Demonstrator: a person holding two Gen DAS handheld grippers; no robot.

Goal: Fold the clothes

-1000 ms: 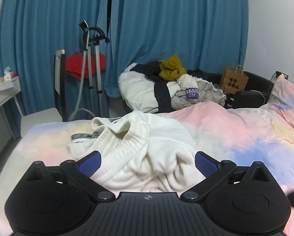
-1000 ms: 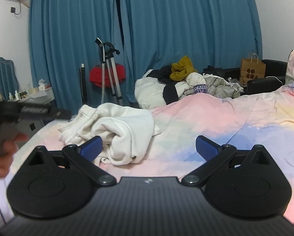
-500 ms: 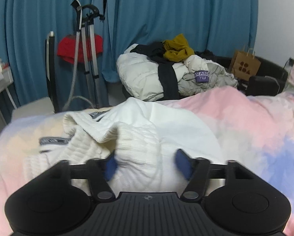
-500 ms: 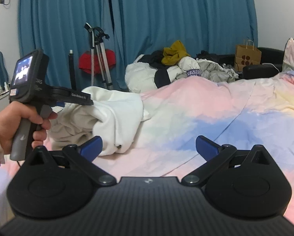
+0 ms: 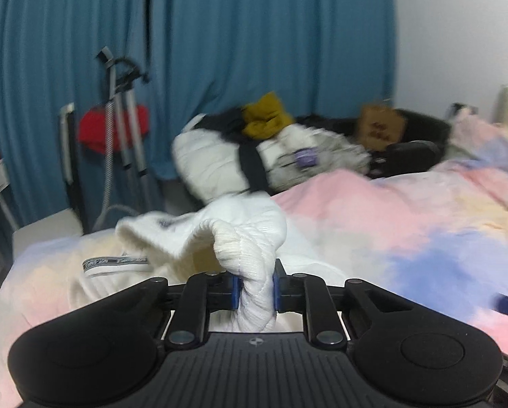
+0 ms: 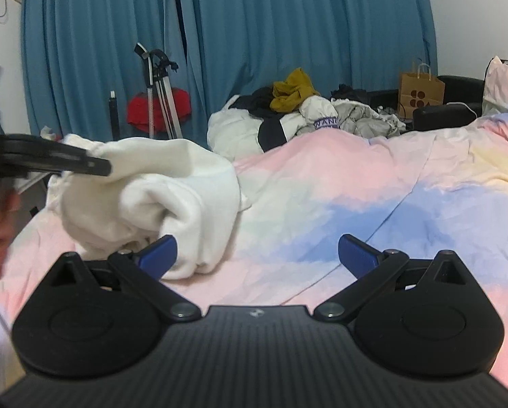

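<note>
Between closing left claw [image 5: 256, 288] pads, white garment [image 5: 250, 255] bunch.

White ribbed garment [image 5: 243, 248] crumpled on bed's pastel cover, one fold bunched & raised.

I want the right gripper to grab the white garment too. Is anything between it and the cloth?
Nothing visible. The right gripper stands open over bare bedspread, with the white garment just beyond its left finger. The left gripper is closing on a ribbed fold.
</note>
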